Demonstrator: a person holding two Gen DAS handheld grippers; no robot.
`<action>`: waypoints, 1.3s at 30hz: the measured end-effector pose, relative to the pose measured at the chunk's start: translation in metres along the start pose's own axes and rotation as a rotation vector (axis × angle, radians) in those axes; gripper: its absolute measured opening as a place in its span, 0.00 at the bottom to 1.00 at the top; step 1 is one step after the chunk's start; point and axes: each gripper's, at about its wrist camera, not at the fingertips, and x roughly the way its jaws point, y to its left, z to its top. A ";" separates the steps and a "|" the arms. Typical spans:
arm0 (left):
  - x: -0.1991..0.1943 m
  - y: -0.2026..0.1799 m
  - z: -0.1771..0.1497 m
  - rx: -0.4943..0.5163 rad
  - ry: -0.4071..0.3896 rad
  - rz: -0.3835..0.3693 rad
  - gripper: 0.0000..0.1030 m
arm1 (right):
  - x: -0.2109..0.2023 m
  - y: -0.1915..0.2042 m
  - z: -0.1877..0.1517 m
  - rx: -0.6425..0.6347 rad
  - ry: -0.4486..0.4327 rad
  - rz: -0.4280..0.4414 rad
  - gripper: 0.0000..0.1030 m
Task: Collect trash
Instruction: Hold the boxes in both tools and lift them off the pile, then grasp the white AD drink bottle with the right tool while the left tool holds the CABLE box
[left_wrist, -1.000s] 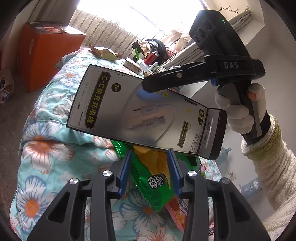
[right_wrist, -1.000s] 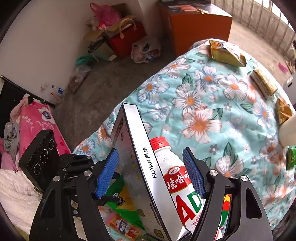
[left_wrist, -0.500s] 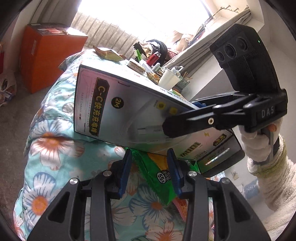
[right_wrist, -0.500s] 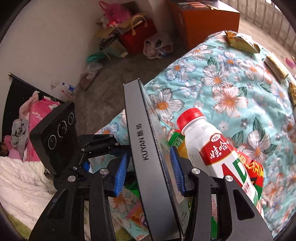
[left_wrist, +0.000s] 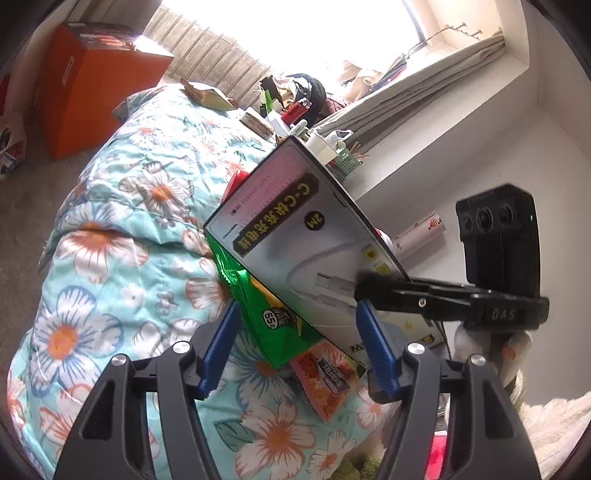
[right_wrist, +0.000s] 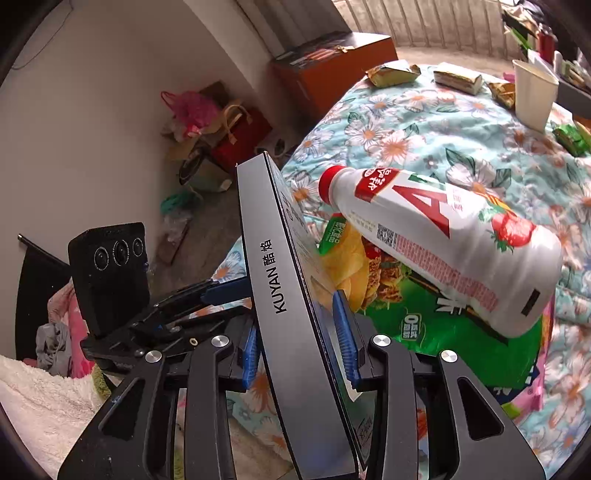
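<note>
My right gripper (right_wrist: 297, 343) holds a flat silver cable box (right_wrist: 273, 273) edge-on; its blue pads press both faces while the jaws ease open slightly. In the left wrist view the box (left_wrist: 295, 236) tilts over a green chip bag (left_wrist: 269, 314), and the right gripper (left_wrist: 365, 291) clamps its lower corner. My left gripper (left_wrist: 297, 343) is opening. The bag and the box's corner sit between its pads, which press on neither. A white red-capped drink bottle (right_wrist: 443, 236) lies on the green bag (right_wrist: 424, 317). An orange snack packet (left_wrist: 328, 376) lies under the bag.
Everything rests on a bed with a floral quilt (left_wrist: 110, 277). Further up the bed are a paper cup (right_wrist: 532, 96) and snack wrappers (right_wrist: 391, 74). An orange box (left_wrist: 85, 85) and shopping bags (right_wrist: 229, 122) stand on the floor. A gloved hand (left_wrist: 491, 343) holds the right gripper.
The left jaws have opened off the green bag. The right gripper closed on the box, then swung it round and tilted it. The bottle now lies flat on the bag.
</note>
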 end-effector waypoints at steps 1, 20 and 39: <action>-0.004 0.005 -0.002 -0.041 0.002 -0.036 0.65 | -0.002 0.004 -0.010 -0.009 -0.019 -0.006 0.42; -0.029 0.009 -0.051 -0.134 0.101 0.024 0.78 | -0.017 -0.012 -0.064 0.148 -0.184 0.158 0.61; 0.009 -0.033 -0.034 0.195 0.238 0.420 0.91 | 0.048 0.061 -0.088 -0.060 0.039 0.270 0.61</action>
